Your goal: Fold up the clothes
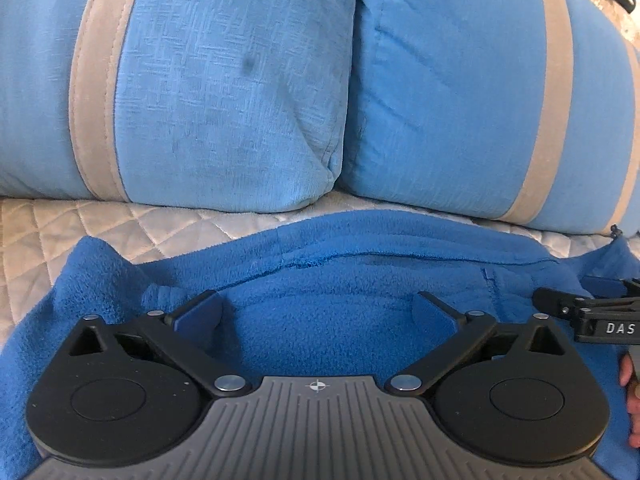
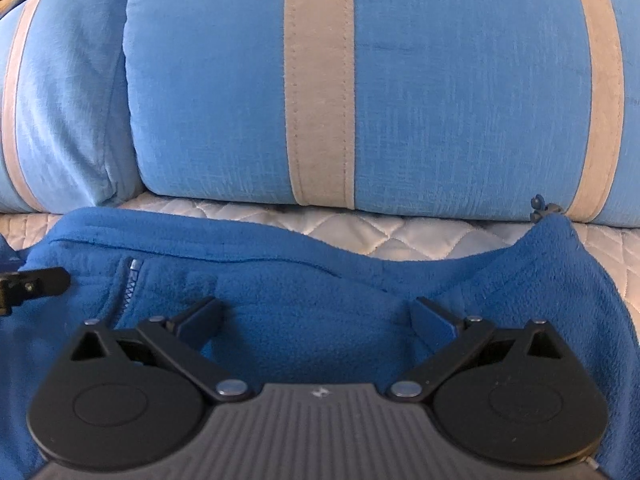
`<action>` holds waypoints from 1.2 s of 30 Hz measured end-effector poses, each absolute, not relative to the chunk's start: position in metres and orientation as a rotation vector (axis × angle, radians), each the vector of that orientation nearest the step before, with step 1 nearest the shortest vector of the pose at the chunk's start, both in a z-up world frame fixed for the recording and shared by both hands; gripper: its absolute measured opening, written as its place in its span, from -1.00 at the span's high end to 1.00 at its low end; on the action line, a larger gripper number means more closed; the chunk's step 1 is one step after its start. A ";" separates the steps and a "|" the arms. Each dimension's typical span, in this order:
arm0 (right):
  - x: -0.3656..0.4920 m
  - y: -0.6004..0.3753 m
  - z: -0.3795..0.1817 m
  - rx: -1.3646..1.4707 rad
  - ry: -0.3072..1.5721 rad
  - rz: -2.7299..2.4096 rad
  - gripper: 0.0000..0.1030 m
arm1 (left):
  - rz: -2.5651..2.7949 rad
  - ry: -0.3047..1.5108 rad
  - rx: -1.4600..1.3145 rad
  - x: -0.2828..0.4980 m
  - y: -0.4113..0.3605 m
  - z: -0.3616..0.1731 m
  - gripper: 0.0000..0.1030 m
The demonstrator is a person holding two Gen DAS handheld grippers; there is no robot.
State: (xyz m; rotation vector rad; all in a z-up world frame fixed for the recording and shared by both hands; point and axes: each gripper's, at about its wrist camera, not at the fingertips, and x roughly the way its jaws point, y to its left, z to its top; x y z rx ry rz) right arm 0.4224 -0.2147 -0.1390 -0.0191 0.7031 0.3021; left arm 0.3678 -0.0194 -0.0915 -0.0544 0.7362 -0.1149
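Note:
A blue fleece garment (image 1: 340,264) lies spread on a quilted white cover, and the right wrist view shows its zipper (image 2: 130,284) and far edge (image 2: 280,248). My left gripper (image 1: 318,306) stands wide open just above the fleece, nothing pinched between its fingers. My right gripper (image 2: 316,312) is likewise wide open over the fleece, its pads apart from the cloth between them. The right gripper's tip (image 1: 560,300) shows at the right edge of the left wrist view, and the left gripper's tip (image 2: 40,280) shows at the left edge of the right wrist view.
Two large light-blue cushions with beige stripes (image 1: 224,92) (image 2: 440,92) stand upright right behind the garment. The quilted white cover (image 1: 80,228) (image 2: 400,232) shows between fleece and cushions. A person's fingers (image 1: 632,392) appear at the right edge.

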 end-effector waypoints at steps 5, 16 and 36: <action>0.426 -0.218 -0.143 0.007 0.703 0.316 -0.99 | -0.164 0.844 -0.100 0.348 -0.006 -0.056 -1.00; 0.427 -0.217 -0.144 0.002 0.700 0.315 -0.99 | -0.204 0.835 -0.093 0.304 0.031 -0.074 -1.00; 0.411 -0.244 -0.093 -0.023 0.833 0.349 -1.00 | -0.226 0.720 -0.101 0.310 0.039 -0.091 -1.00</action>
